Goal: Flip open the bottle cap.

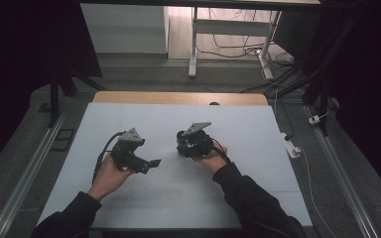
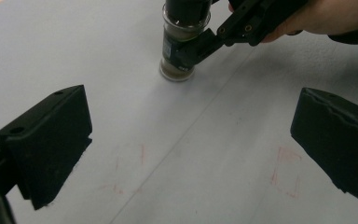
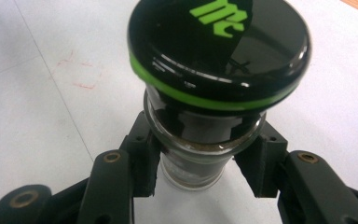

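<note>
**Jar clamped at table centre**

A glass spice jar (image 3: 200,154) with a black, green-ringed lid (image 3: 219,51) is gripped upright by the right gripper (image 3: 200,170). The left gripper (image 2: 191,140), jaws wide apart, is held empty nearby. The white table (image 1: 258,148) is surrounded by dim room.

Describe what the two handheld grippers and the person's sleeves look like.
Both the left gripper and the right gripper are black, each topped by a grey three-cornered plate and trailing a black cable. Their jaws are blocky and black, on arms with brass-coloured screw holes. The person wears dark long sleeves.
</note>
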`<state>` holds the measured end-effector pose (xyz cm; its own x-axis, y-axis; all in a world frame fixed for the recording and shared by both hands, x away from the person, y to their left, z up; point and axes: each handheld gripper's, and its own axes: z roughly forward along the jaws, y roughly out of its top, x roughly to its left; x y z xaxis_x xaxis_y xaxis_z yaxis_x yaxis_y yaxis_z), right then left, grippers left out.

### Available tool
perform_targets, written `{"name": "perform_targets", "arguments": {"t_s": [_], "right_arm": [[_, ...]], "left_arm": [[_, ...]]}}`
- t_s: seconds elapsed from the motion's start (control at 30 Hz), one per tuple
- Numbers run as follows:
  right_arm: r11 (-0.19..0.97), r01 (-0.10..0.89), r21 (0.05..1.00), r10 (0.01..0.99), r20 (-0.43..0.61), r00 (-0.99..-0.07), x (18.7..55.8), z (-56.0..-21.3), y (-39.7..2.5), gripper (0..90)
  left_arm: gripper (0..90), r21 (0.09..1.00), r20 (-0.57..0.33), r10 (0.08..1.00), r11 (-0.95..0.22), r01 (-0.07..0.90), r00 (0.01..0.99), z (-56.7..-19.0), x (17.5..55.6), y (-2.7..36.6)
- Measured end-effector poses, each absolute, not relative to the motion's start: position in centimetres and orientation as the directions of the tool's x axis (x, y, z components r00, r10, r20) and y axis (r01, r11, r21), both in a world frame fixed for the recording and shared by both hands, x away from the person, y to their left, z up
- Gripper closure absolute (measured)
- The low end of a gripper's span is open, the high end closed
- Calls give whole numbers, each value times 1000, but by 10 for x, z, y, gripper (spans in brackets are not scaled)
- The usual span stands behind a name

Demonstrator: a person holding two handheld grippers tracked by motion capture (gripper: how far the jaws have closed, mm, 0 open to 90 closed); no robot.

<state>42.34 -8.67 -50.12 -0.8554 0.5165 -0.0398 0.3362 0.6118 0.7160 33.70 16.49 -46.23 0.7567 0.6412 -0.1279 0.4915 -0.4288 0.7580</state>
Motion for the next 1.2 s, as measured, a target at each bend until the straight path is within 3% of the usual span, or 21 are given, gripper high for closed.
{"name": "perform_targets", "arguments": {"t_s": [0.57, 0.77, 0.83, 1.07, 1.2], "right_arm": [[608, 338, 718, 519, -38, -854, 423, -501, -87, 530], [608, 337, 719, 518, -37, -855, 423, -501, -87, 530], [608, 337, 719, 518, -37, -855, 423, -501, -87, 530], [607, 337, 719, 517, -36, -855, 423, -502, -87, 530], [607, 338, 719, 517, -35, -855, 423, -501, -87, 530]], "left_arm": [[0, 753, -83, 602, -484, 445, 794, -468, 372, 127], [50, 749, -64, 610, -494, 442, 790, -471, 382, 119], [114, 753, -52, 607, -498, 430, 793, -470, 384, 119], [526, 765, -33, 585, -506, 397, 810, -466, 382, 120], [710, 771, -50, 556, -507, 386, 830, -465, 383, 118]]}}
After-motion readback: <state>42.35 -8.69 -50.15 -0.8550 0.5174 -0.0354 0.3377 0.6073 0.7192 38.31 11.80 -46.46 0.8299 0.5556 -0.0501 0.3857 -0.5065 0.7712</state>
